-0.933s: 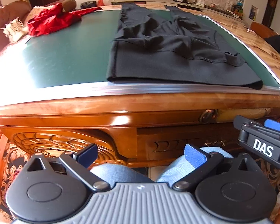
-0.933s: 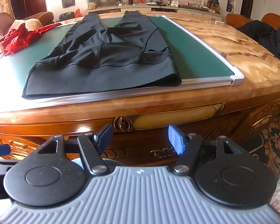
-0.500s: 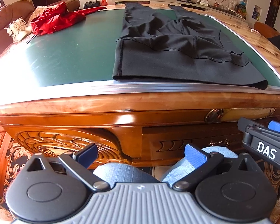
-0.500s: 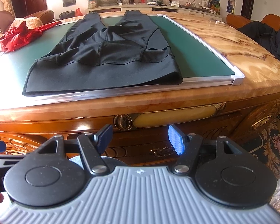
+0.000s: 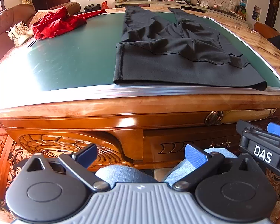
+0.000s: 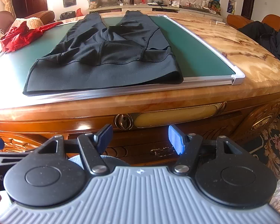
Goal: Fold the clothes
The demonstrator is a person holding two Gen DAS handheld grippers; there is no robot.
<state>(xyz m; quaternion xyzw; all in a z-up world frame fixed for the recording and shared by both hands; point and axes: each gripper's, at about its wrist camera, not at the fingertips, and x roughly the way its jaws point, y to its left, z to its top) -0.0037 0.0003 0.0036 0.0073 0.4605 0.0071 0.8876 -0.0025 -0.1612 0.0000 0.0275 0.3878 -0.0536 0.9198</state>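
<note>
Two grippers, both empty and both spread wide, hanging low in front of the table's near edge with my knees showing under them, so nothing's grabbed yet. The black leggings (image 5: 177, 56) are laid out on the green mat (image 5: 69, 56), waistband along the near edge of the mat and just about touching its metal rim, legs running away toward the far edge. The waistband sits toward the near right corner of the mat, so the left half of the mat is bare apart from the red garment (image 5: 56, 23) bunched up at the far left corner, well apart from the leggings. My left gripper (image 5: 140, 155) lines up roughly with the left end of the waistband, and my right gripper (image 6: 140, 137) is closer to the right end. My guess at the step: come up over the table edge and pinch the waistband corners, one each. Tips from where I'm sitting: the fabric looks thin and stretchy, so I'd go in flat and low and try to catch both layers, otherwise only the top one lifts. There's a rumple around the seat and crotch seam, so I'd tug it smooth before folding, or the crease gets locked in. I'd also mind the raised mat rim, fingers could snag on it.
</note>
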